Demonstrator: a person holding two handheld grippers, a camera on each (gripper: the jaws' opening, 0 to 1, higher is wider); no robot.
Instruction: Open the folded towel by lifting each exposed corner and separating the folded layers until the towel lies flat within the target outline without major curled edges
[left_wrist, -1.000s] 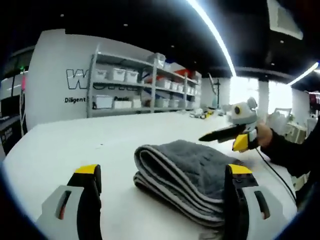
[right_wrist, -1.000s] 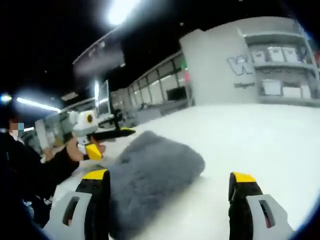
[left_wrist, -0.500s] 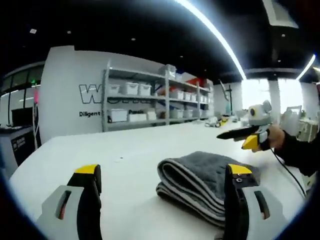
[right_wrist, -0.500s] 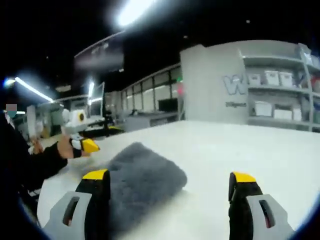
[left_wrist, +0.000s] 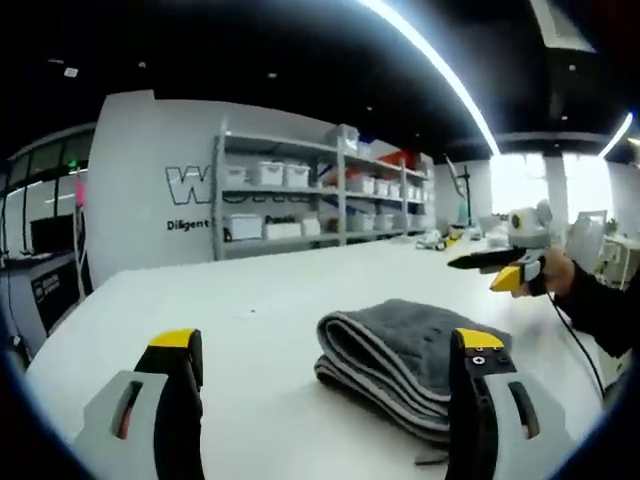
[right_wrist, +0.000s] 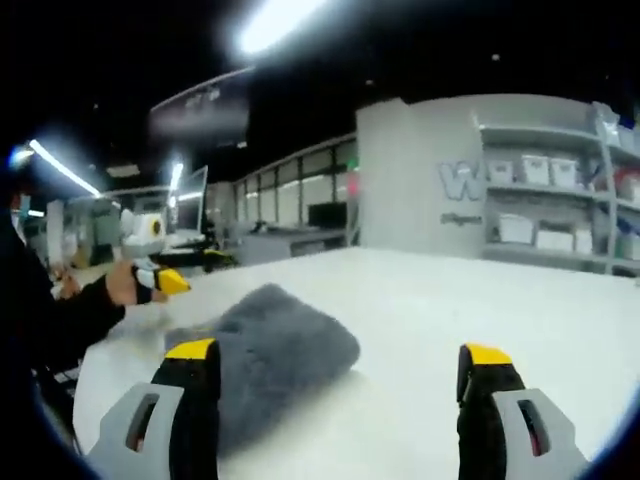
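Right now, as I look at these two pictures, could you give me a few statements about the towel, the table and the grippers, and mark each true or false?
1. The grey towel is still folded in layers. True.
2. The left gripper has its jaws clamped on the towel. False: its jaws stand wide apart, and nothing is between them.
3. The towel lies on a white table. True.
4. The towel is spread flat. False: stacked folds show along its near edge in the left gripper view.
5. The right gripper is open. True.
6. The shelves behind the table are bare. False: they hold white bins.
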